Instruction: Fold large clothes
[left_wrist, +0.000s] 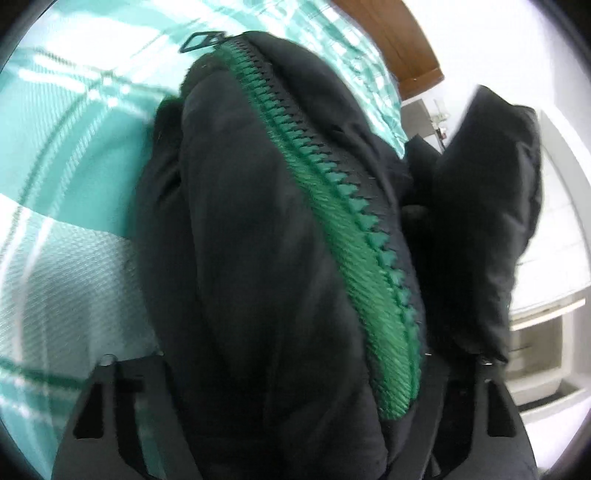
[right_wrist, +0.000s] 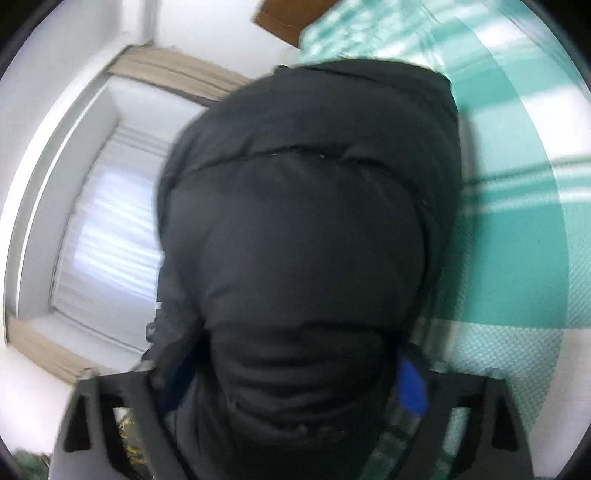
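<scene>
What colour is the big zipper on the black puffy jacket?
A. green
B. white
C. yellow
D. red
A: in the left wrist view a thick green zipper runs down the black jacket, which bulges up between the jaws above the teal checked bedcover.

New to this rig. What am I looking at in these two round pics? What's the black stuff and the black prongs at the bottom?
No robot arm here: a person holds a two-finger gripper in each hand, each with a fisheye camera looking along its fingers. The prongs are those fingers. One picture is from the left gripper, the other from the right gripper. Both have a black puffy jacket bunched between their fingers, above a teal checked bedcover. The left view shows the jacket's green zipper. Whether the pads press the fabric is hidden.
</scene>
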